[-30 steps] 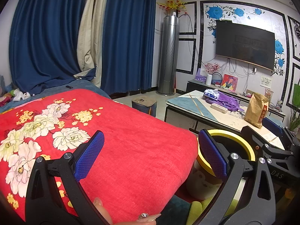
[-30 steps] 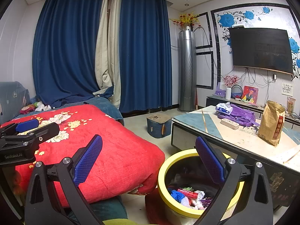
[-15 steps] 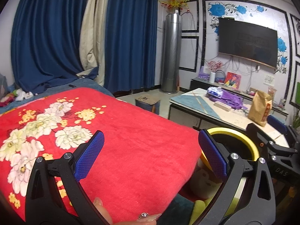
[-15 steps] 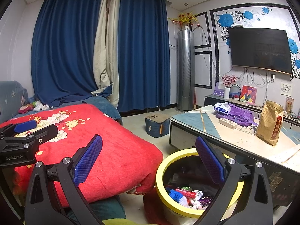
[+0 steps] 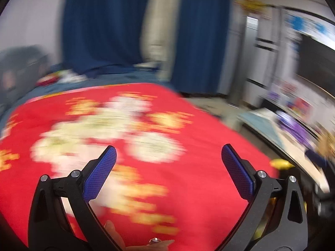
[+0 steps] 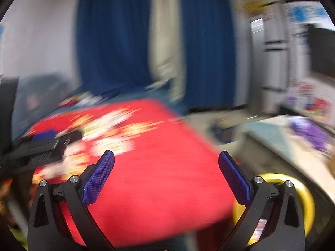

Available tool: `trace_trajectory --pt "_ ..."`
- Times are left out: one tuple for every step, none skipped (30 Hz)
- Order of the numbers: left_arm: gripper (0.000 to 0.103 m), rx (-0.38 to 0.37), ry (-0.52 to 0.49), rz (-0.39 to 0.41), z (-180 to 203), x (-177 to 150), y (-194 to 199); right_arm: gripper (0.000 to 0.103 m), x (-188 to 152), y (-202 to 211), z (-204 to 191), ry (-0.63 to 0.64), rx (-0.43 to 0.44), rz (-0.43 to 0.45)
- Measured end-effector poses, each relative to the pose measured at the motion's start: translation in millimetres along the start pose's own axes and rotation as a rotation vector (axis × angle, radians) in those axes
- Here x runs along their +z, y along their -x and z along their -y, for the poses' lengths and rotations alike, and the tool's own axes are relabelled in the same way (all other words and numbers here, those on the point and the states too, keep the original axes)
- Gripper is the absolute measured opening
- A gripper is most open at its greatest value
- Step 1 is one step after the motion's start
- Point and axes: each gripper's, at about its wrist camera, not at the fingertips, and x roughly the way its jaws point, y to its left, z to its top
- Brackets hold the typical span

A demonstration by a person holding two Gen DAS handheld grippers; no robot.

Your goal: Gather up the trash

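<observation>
Both jaws spread wide and empty on left gripper (image 5: 168, 156) and right gripper (image 6: 166, 163), above red blanket (image 6: 159, 179), yellow-rimmed bin (image 6: 307, 200) beside it.

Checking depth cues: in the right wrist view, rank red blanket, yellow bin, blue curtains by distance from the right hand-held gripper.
1. Red blanket: directly ahead of the right hand-held gripper, between its fingers.
2. Yellow bin: low right, behind the right finger.
3. Blue curtains: back wall, farthest.
</observation>
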Motion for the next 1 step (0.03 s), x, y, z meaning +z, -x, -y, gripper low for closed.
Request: trace_trajectory --pt "0.092 0.096 0.018 -0.014 -33.0 6.3 -6.1 0.097 8.8 -26.9 -32.9 0.019 0.107 -0.066"
